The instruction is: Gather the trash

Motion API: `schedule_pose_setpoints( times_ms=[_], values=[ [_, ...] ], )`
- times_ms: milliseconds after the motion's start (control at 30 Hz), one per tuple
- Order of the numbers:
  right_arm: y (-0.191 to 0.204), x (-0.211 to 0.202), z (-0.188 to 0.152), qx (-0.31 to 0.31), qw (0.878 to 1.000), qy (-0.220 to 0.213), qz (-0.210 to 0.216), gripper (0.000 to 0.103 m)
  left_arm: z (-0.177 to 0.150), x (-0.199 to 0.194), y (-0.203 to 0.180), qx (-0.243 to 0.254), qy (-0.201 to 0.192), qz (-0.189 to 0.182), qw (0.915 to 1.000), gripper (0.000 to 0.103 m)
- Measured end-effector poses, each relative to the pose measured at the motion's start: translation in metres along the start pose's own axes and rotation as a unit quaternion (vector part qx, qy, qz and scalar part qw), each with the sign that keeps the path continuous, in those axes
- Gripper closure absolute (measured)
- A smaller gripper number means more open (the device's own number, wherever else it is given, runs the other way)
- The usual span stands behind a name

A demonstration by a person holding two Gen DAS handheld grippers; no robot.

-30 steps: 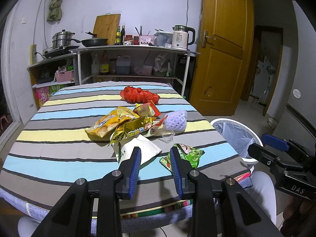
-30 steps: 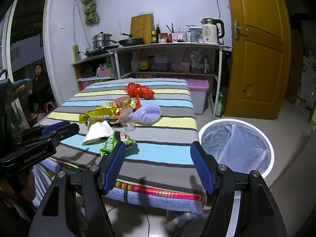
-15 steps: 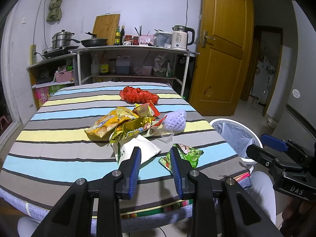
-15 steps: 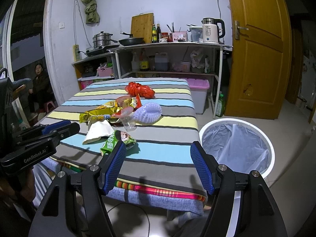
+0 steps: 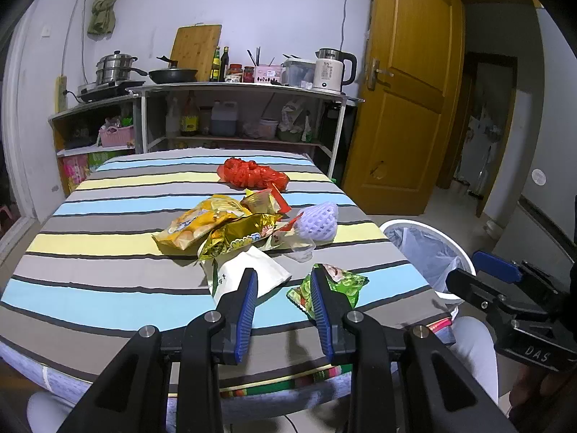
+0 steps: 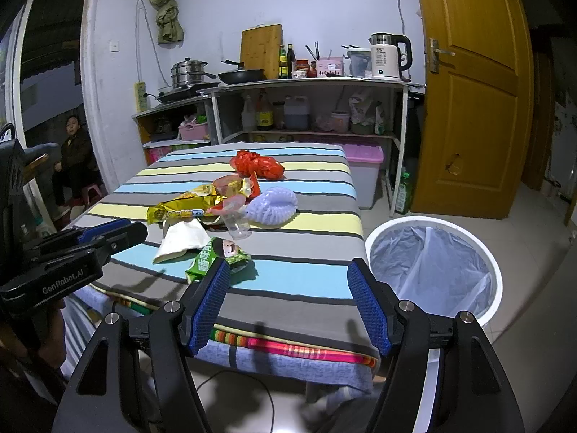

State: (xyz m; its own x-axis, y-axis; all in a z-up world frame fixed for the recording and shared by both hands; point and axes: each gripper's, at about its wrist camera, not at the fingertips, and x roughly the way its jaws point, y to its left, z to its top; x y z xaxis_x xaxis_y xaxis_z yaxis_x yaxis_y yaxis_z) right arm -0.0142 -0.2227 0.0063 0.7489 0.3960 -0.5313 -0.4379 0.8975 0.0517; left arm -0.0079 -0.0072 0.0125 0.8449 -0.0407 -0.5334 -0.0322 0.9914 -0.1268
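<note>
Trash lies on the striped table [image 5: 101, 278]: a green snack wrapper [image 5: 342, 283] near the front edge, a white paper bag [image 5: 252, 270], yellow and gold snack bags [image 5: 205, 222], a purple foam fruit net [image 5: 317, 218], a clear plastic cup [image 6: 238, 222] and a red plastic bag [image 5: 252, 175]. A white trash bin [image 6: 432, 267] with a liner stands on the floor right of the table. My left gripper [image 5: 283, 310] is open with a narrow gap, above the front edge, close to the green wrapper. My right gripper [image 6: 290, 306] is wide open and empty, before the table's right corner.
A shelf unit [image 5: 245, 108] with a kettle, pans, bottles and a cutting board stands behind the table. A wooden door [image 5: 404, 108] is at the right. A pink storage box [image 6: 364, 169] sits on the floor by the shelf. A person [image 6: 74, 148] sits at the far left.
</note>
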Motion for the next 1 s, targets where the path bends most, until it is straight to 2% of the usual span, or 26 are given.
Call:
schedule_pose_setpoints(
  times_ms=[333,667,700,800,1000],
  values=[
    [0.004,0.002,-0.001,-0.002,1.000,0.001,0.002,0.035,0.000,0.000,0.002,-0.007,-0.002,-0.002,1.0000,0.073],
    [0.009,0.017,-0.001,-0.007,1.000,0.011,0.021,0.035,-0.002,0.015,0.019,-0.010,0.012,0.016,0.9997,0.073],
    [0.010,0.020,0.000,-0.007,1.000,0.014,0.026,0.035,-0.003,0.017,0.024,-0.011,0.013,0.016,0.9997,0.072],
    [0.014,0.029,0.002,-0.008,0.999,0.021,0.040,0.035,-0.003,0.022,0.034,-0.020,0.015,0.019,0.9995,0.053],
    [0.029,0.055,0.002,-0.019,0.996,0.043,0.069,0.035,-0.005,0.033,0.053,-0.033,0.026,0.025,0.9988,0.052]
  ],
)
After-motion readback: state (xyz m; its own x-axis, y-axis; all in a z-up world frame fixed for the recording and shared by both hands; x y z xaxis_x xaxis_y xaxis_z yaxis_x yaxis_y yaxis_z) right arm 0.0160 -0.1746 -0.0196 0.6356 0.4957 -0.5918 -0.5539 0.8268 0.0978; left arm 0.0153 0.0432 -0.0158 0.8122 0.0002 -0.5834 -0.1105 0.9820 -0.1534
